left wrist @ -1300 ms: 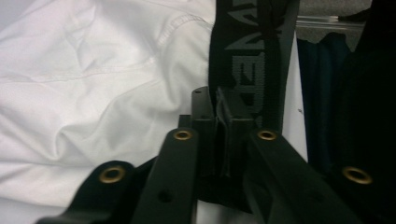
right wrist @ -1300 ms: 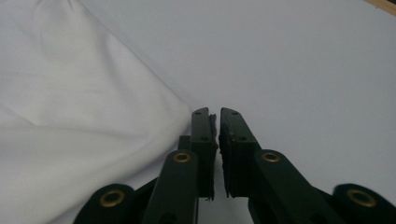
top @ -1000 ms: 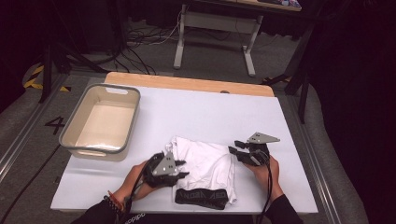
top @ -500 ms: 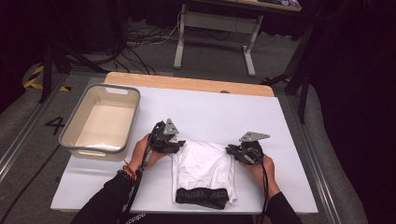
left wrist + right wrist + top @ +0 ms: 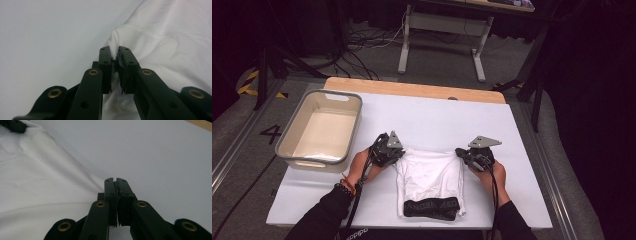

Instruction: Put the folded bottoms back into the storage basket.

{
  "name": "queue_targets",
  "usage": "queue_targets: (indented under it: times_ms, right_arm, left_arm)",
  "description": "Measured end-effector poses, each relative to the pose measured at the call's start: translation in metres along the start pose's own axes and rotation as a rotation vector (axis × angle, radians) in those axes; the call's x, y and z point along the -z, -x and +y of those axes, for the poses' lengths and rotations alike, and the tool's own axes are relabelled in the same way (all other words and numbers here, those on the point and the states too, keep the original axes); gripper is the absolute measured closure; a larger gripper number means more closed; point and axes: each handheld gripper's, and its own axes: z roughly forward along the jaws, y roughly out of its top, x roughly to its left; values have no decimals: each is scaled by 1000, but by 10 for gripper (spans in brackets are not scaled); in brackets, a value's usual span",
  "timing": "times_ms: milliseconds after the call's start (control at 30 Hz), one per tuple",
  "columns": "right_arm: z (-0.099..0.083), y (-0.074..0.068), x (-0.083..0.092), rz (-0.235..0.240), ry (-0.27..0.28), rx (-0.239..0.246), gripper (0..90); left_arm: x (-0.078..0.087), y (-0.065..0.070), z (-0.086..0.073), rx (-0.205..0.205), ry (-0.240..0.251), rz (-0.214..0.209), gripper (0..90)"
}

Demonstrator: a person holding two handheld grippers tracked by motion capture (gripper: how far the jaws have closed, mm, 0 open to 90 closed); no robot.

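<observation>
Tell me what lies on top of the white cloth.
A black band lies across the near end of the white cloth. The cloth beneath the band is covered, so its near hem cannot be seen.

The left tongs have just closed on the white garment's far-left corner, spreading it flat.

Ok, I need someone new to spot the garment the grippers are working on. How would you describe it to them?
Start at the white table with the grey bin at its left; the white garment lies spread flat near the front edge. The left gripper and right gripper each pinch one of its far corners. It is the only cloth there, white with a black printed waistband across its near end.
</observation>
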Motion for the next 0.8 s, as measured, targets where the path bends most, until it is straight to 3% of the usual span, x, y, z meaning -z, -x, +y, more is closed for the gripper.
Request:
queue_targets:
  times_ms: [167,267,367,433,467,567,600,633,667,700,733,800]
  right_arm:
    - [0,2,-5,-14,-9,-7,871]
    - [-2,6,-6,-62,-5,-34,782]
    - [-6,13,-1,-74,26,-83,717]
    - [-6,13,1,-67,31,-87,703]
    - [-6,12,3,-42,45,-86,640]
    - [-6,10,5,-18,61,-91,578]
    - [-6,8,5,25,65,-102,528]
    - [-6,8,5,25,65,-102,528]
    - [-7,5,2,64,50,-86,469]
    - [-7,5,2,64,50,-86,469]
    - [-7,3,-3,103,22,-70,429]
    - [-7,1,-8,100,-18,-52,392]
  left_arm:
    - [6,2,0,-2,25,57,780]
    - [12,1,0,8,48,58,718]
    - [16,3,0,10,72,53,673]
    - [18,4,1,2,76,62,665]
    - [19,3,1,-4,101,75,645]
    - [19,1,1,17,131,79,624]
    - [18,0,1,21,140,73,605]
    - [17,0,1,27,149,59,605]
    - [14,0,2,30,147,51,548]
    - [13,1,3,31,144,46,548]
    - [7,3,4,24,125,11,465]
    - [1,6,5,16,97,12,383]
